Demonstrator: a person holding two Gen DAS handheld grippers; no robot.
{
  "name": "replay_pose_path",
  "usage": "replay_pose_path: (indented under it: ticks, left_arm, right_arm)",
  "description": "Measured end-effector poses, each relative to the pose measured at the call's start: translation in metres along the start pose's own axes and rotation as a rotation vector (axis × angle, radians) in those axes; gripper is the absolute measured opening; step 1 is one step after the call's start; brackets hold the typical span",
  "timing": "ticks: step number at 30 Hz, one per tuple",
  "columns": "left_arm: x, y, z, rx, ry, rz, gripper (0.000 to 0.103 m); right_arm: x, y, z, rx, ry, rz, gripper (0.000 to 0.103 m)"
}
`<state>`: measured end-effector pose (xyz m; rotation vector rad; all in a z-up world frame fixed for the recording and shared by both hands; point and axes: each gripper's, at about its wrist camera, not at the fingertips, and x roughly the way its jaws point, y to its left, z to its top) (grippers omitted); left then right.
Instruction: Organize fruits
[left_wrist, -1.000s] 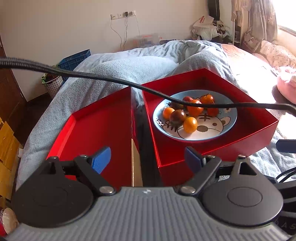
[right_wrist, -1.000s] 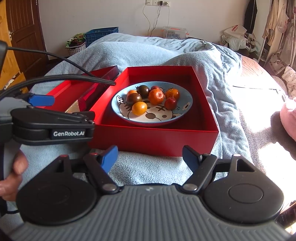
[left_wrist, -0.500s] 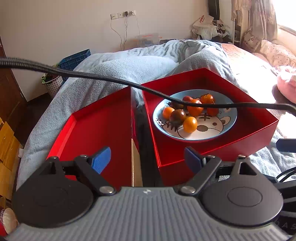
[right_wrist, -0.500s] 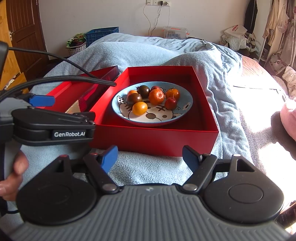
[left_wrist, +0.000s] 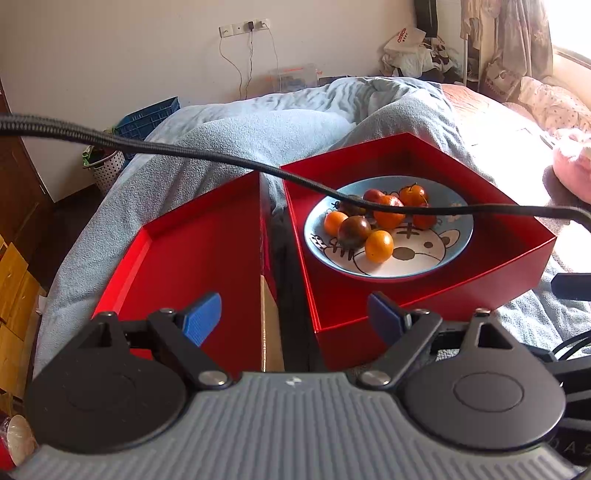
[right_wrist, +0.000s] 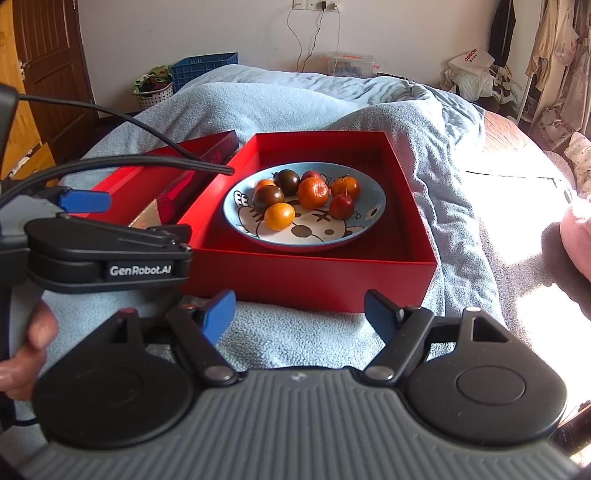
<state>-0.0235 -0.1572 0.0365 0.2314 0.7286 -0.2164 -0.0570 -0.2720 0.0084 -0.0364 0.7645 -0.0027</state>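
Note:
A blue cartoon plate (right_wrist: 371, 216) (left_wrist: 436, 254) holds several small fruits: orange ones (right_wrist: 279, 216), dark ones (right_wrist: 268, 195) and red ones (right_wrist: 341, 206). The plate sits in a red box (right_wrist: 306, 273) (left_wrist: 517, 266) on the bed. A second red box (left_wrist: 192, 258) to its left is empty; it also shows in the right wrist view (right_wrist: 122, 184). My left gripper (left_wrist: 294, 317) is open and empty, near the front of both boxes. My right gripper (right_wrist: 300, 314) is open and empty, in front of the fruit box.
The boxes rest on a light blue blanket (right_wrist: 280, 99). A black cable (left_wrist: 184, 153) crosses the left wrist view above the plate. The left gripper body (right_wrist: 107, 254) and a hand (right_wrist: 26, 354) sit at left in the right wrist view. A pink item (left_wrist: 572, 173) lies at right.

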Motion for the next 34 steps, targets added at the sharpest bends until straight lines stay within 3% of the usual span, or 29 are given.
replay_pose_path:
  ticks: [34]
  left_arm:
    - [-0.0092, 0.0032, -0.0054, 0.011, -0.018, -0.031, 0.088]
  right_arm:
    - [0.003, -0.0031, -0.0044, 0.008, 0.008, 0.002, 0.079]
